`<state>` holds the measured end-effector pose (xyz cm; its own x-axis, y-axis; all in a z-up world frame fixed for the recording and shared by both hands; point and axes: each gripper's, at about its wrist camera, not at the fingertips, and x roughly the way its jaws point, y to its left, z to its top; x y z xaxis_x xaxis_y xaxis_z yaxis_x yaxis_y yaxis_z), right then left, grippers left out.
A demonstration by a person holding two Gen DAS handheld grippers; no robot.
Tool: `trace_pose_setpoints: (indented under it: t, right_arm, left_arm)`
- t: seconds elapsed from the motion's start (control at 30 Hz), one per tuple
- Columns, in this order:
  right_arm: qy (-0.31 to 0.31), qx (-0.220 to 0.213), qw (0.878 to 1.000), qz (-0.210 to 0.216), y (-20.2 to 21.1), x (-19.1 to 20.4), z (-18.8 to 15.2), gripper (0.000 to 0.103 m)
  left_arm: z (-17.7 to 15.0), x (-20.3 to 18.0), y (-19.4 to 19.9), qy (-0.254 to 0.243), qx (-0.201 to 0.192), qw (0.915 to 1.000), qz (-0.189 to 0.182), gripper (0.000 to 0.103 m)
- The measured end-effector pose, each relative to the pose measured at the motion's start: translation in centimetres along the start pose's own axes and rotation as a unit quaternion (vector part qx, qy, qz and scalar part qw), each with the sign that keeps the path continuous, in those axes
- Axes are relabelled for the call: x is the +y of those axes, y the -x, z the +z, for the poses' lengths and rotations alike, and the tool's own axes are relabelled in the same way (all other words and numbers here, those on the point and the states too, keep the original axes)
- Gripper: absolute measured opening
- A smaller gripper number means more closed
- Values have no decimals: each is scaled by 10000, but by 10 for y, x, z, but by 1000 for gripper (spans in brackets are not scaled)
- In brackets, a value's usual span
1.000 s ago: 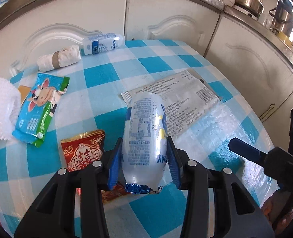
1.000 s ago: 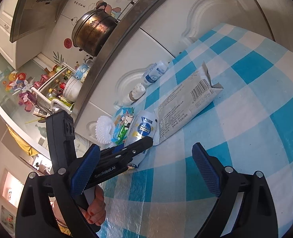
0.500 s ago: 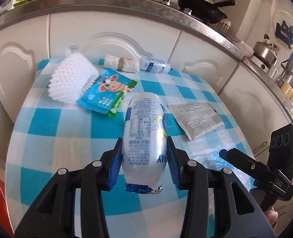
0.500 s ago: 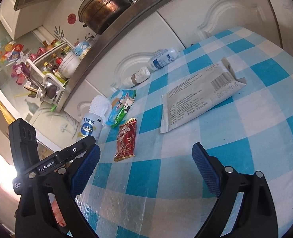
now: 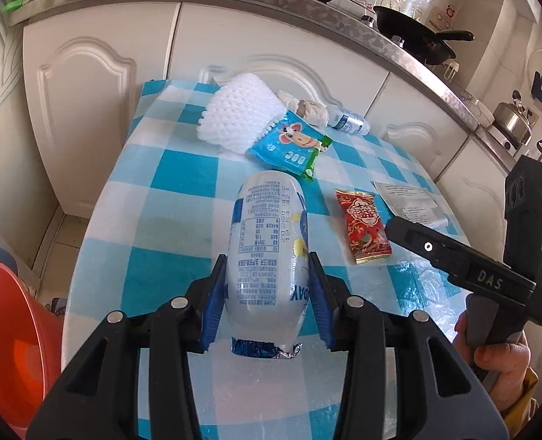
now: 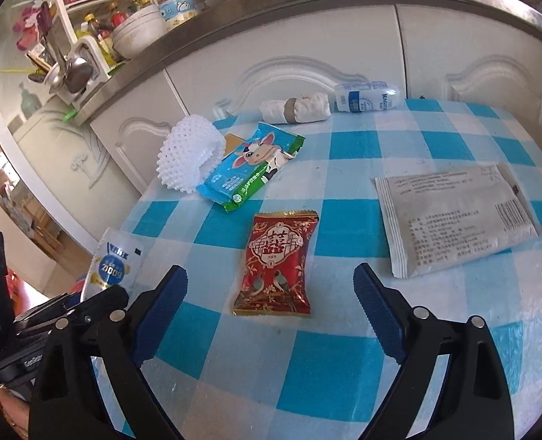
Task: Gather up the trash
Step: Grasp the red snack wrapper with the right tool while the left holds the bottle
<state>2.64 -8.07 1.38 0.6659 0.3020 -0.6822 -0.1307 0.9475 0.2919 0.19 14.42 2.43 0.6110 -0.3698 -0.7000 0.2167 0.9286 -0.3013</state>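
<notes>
My left gripper is shut on a white plastic bottle with a torn foil lid, held above the checked table near its left edge. The same bottle shows at the left of the right wrist view. My right gripper hovers over a red sweet wrapper that lies flat on the cloth. Its jaws are closing and stand wide on either side of the wrapper, with the pads off it. The wrapper also lies right of the held bottle.
Further back lie a blue-green cow wrapper, a white foam net, a rolled tissue and a small bottle. A grey sachet lies to the right. An orange bin stands below the table's left edge. White cabinets stand behind.
My left gripper carried the bottle leftward across the table, and the orange bin came into view. My right gripper swung round over the red wrapper and its jaws narrowed a little.
</notes>
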Motion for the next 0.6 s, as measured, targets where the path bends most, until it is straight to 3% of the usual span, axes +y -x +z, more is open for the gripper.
trace_pose_setpoints:
  t: [0.07,0.3,0.37,0.6]
  right_arm:
    - [79,98,9998,-147,-9,4,2,80]
    - [201,364,9976,-546,-33,7,4,80]
    - [209,408,9972,-595,-36,7,4,74]
    - [581,464,9920,-1016,-42,16,2,68]
  left_arm:
    - [-3,6,3,34,-27,10000,43,44]
    - [-11,25,10,137,-73,9998,82,44]
    - [-12,29,10,175,-62,9998,58,44]
    - [-15,33,15,261,-94,9996,-30,44]
